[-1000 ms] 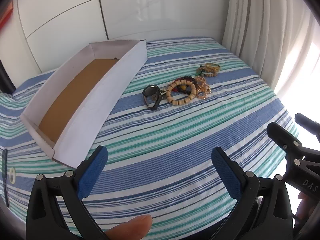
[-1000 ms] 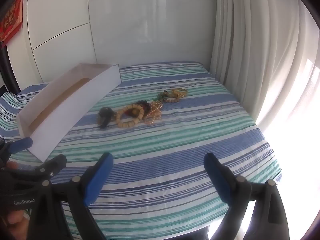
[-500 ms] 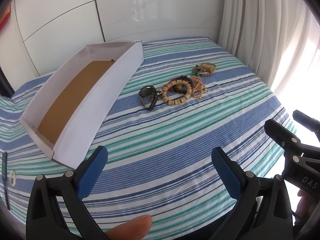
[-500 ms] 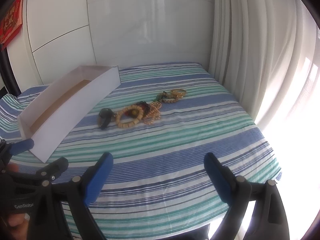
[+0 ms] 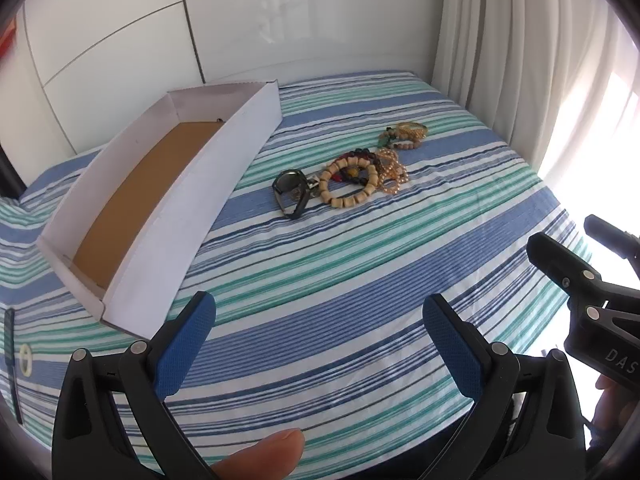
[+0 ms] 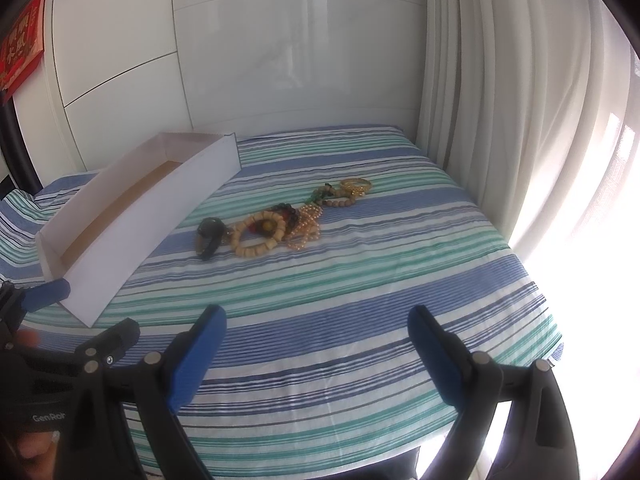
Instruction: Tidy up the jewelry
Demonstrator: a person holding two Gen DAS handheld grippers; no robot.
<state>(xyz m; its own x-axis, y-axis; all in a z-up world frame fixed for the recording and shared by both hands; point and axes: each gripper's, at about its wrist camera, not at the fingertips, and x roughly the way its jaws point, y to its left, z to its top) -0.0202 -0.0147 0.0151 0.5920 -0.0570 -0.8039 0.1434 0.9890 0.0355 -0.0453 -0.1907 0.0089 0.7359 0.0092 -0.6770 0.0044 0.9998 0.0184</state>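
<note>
A pile of jewelry lies mid-table on the striped cloth: a dark watch (image 5: 294,194) (image 6: 209,236), a wooden bead bracelet (image 5: 349,183) (image 6: 260,234), a gold chain (image 5: 391,172) (image 6: 306,226) and a gold bangle with small bead strands (image 5: 408,134) (image 6: 352,188). A long white box (image 5: 224,184) (image 6: 160,216) with a brown floor lies to their left, empty as far as shown. My left gripper (image 5: 318,340) and right gripper (image 6: 316,344) hover open over the near edge, well short of the jewelry, nothing between their blue pads.
White curtains (image 6: 500,120) hang along the right side and a white panelled wall (image 5: 280,20) stands behind the table. The table's right and near edges drop off close to the grippers. A dark strip with a round emblem (image 5: 16,356) lies at the far left.
Both grippers have shifted slightly, so the box and jewelry sit a little lower and nearer in view. Nothing on the table moved; both grippers stayed open.
</note>
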